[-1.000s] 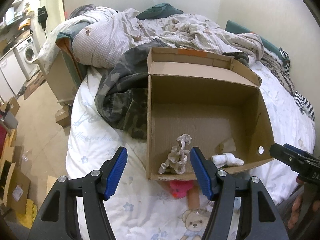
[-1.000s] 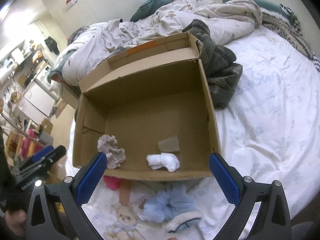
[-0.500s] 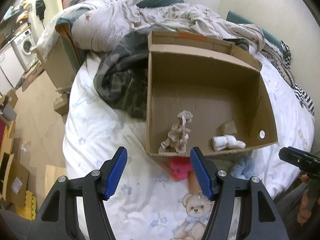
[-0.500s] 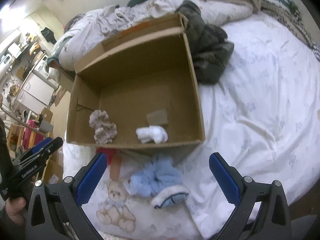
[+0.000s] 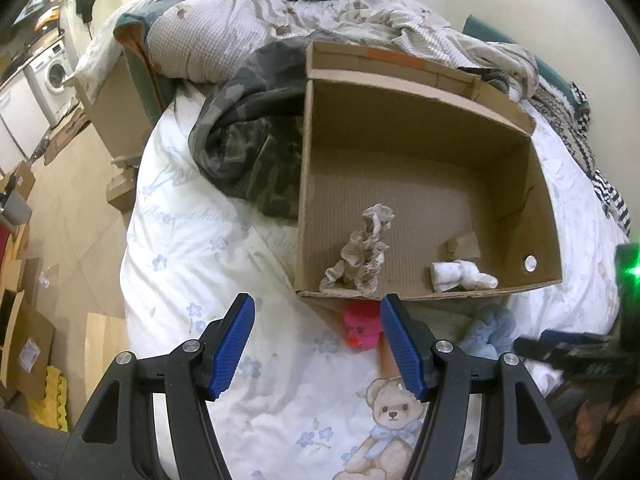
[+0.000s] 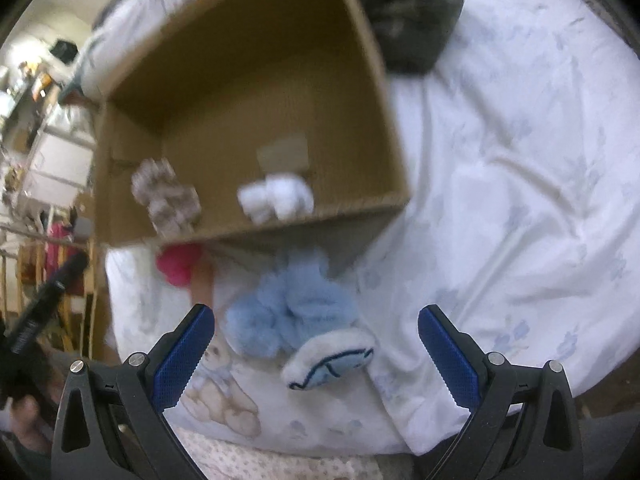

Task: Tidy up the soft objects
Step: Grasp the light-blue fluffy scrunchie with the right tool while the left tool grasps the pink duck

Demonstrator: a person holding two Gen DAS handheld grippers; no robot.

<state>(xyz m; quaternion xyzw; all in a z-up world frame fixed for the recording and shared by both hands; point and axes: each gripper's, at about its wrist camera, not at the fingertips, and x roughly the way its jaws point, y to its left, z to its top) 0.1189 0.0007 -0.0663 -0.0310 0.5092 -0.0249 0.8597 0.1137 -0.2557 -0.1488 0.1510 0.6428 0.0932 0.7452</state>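
Note:
An open cardboard box (image 5: 516, 160) (image 6: 384, 92) lies on the bed. Inside it are a beige ruffled scrunchie (image 5: 362, 256) (image 6: 166, 196) and a white rolled sock (image 5: 460, 274) (image 6: 276, 198). In front of the box lie a pink plush toy (image 5: 362, 326) (image 6: 178, 266) and a fluffy blue slipper (image 5: 490, 330) (image 6: 296, 320). My left gripper (image 5: 316, 344) is open and empty, just short of the pink toy. My right gripper (image 6: 316, 354) is open and empty, its jaws on either side of the blue slipper.
A camouflage jacket (image 5: 248, 152) lies left of the box. Crumpled bedding (image 5: 360, 20) is piled behind it. The white sheet (image 6: 520, 160) has a teddy bear print (image 5: 390, 412). The floor with boxes (image 5: 24, 344) and a washing machine (image 5: 54, 76) is at the left.
Both grippers have drawn back and down from the box toward the bed's near edge. The right gripper now sits over the blue slipper; its view is blurred by motion.

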